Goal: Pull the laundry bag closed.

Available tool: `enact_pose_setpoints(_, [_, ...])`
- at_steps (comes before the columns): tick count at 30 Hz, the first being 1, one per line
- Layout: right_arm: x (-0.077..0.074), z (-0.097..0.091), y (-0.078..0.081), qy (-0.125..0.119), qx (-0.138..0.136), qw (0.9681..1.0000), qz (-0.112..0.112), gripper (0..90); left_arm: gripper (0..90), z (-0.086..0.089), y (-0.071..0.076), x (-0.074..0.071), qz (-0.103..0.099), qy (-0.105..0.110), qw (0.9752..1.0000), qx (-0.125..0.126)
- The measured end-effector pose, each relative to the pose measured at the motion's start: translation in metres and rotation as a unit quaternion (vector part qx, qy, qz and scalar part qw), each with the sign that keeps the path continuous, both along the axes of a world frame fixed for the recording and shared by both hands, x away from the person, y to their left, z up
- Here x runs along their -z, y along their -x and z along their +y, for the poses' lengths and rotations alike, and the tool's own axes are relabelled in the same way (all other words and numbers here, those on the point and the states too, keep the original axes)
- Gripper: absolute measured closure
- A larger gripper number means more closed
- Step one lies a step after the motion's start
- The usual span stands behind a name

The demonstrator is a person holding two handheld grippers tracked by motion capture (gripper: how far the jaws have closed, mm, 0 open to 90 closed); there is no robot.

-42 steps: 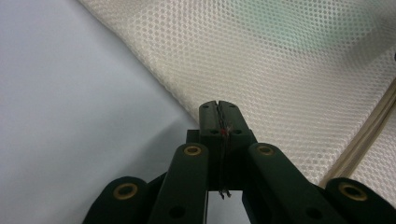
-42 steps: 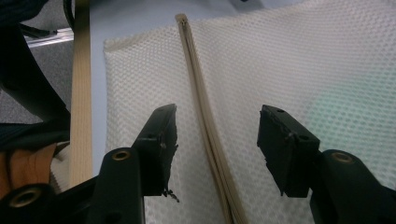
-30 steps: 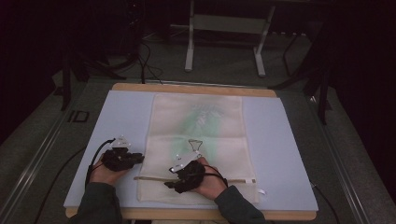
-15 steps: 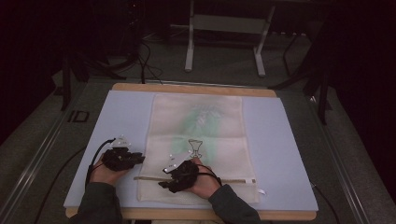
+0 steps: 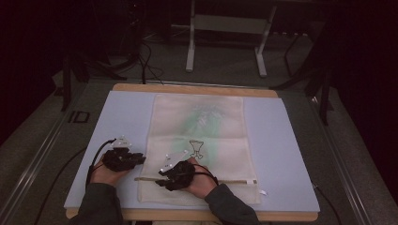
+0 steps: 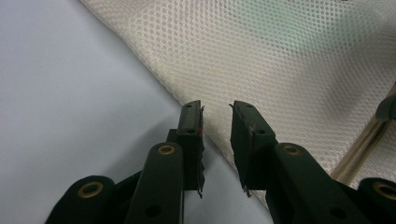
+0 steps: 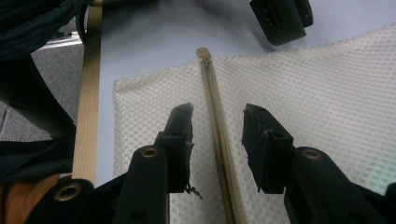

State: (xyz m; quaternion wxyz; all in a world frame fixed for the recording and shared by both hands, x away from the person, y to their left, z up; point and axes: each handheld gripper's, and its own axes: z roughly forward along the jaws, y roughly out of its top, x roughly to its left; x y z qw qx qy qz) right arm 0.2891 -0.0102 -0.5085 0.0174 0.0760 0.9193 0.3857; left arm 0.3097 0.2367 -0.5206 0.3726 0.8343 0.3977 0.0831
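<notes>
Closing around the zip (image 7: 215, 135), the right claw (image 7: 217, 116) stands half-open, the zip between its jaws untouched; it may pinch mesh bag (image 5: 199, 140). Left claw (image 6: 215, 109), half-open, straddles the bag's edge.

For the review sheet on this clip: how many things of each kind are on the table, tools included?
Mesh laundry bag, cream, zipper across its near end: 1
Wire hanger outline showing through the bag: 1
Hand-held tools, black: 2 (left tool, right tool)
Lavender table mat: 1
Total: 5
</notes>
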Motion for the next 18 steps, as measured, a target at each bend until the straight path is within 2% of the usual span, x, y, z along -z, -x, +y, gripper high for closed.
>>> enact_pose_setpoints(4, [0.000, 0.007, 0.001, -0.003, -0.001, 1.0000, -0.007, 70.3, 73.3, -0.001, 0.000, 0.000, 0.001, 0.001, 1.0000, 0.000])
enact_pose_setpoints(18, [0.006, 0.026, 0.002, -0.007, -0.010, 0.9999, -0.006, 77.3, 73.3, -0.002, -0.001, 0.001, 0.001, 0.001, 1.0000, 0.002])
